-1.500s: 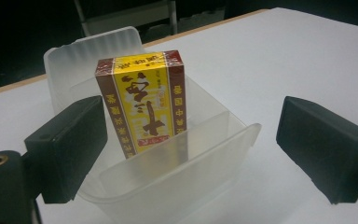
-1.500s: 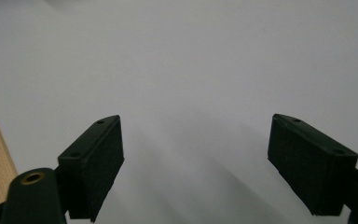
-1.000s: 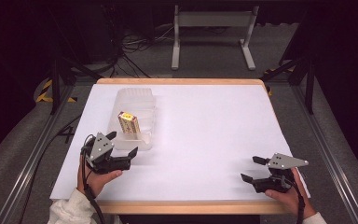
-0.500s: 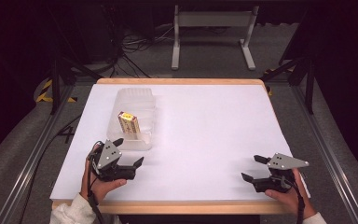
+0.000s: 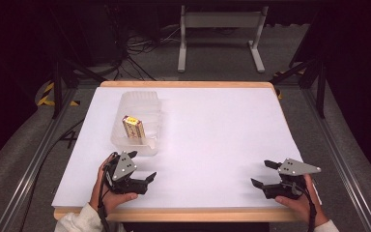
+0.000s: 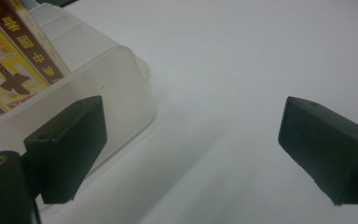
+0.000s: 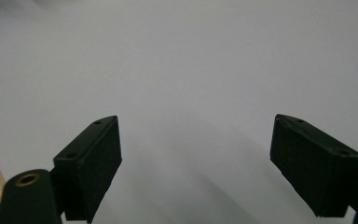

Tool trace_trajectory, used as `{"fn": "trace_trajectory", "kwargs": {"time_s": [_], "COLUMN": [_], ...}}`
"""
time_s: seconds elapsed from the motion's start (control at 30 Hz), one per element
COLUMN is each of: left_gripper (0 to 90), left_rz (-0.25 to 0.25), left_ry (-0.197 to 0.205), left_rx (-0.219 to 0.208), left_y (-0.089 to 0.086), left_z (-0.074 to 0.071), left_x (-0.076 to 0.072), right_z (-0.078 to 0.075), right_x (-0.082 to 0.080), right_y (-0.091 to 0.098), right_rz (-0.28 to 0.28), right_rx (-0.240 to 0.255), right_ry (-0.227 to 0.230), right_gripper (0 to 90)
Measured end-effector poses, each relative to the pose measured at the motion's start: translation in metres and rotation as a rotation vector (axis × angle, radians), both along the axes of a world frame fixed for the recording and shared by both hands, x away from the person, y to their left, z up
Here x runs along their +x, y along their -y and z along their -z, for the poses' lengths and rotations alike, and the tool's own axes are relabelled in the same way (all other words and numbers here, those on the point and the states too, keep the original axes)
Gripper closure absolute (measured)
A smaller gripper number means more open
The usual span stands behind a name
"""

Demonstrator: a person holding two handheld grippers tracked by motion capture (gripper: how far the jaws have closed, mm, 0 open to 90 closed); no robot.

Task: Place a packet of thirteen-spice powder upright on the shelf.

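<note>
Yellow-and-brown box [image 6: 9,65], Chinese characters including 中 and 国

We see two black grippers, each topped with a grey three-cornered plate marked by small dark holes. The left gripper [image 5: 141,166] trails a black cable past a white sleeve [image 5: 77,223]. The right gripper [image 5: 263,173] has blocky black jaws with small screw holes and a brass-ringed hole in its frame.

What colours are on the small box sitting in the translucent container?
The small box is yellow with dark red bands and pale lettering, clearest in the left gripper view.
</note>
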State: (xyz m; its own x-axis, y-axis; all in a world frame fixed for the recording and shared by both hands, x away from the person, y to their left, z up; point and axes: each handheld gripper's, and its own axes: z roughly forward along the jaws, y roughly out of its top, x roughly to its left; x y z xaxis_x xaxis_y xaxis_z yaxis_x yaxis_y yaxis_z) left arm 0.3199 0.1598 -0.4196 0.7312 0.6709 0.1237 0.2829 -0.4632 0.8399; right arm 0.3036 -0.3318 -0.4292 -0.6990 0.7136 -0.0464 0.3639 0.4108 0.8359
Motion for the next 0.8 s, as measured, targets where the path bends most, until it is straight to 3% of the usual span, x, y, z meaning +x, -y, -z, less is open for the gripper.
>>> {"fn": "trace_trajectory", "kwargs": {"time_s": [0.27,0.8], "left_gripper": [8.7,8.7], "left_rz": [0.032,0.063], "left_ry": [-0.038,-0.120], "left_rx": [0.029,0.040], "left_y": [0.006,0.013], "left_z": [0.010,0.023], "left_x": [0.002,0.012], "right_z": [0.000,-0.001], "right_x": [0.000,-0.006], "right_y": [0.000,0.004], "right_rz": [0.003,0.031], "right_rx": [-0.001,-0.013], "right_ry": [0.007,0.027], "right_gripper": [16.8,16.1]}}
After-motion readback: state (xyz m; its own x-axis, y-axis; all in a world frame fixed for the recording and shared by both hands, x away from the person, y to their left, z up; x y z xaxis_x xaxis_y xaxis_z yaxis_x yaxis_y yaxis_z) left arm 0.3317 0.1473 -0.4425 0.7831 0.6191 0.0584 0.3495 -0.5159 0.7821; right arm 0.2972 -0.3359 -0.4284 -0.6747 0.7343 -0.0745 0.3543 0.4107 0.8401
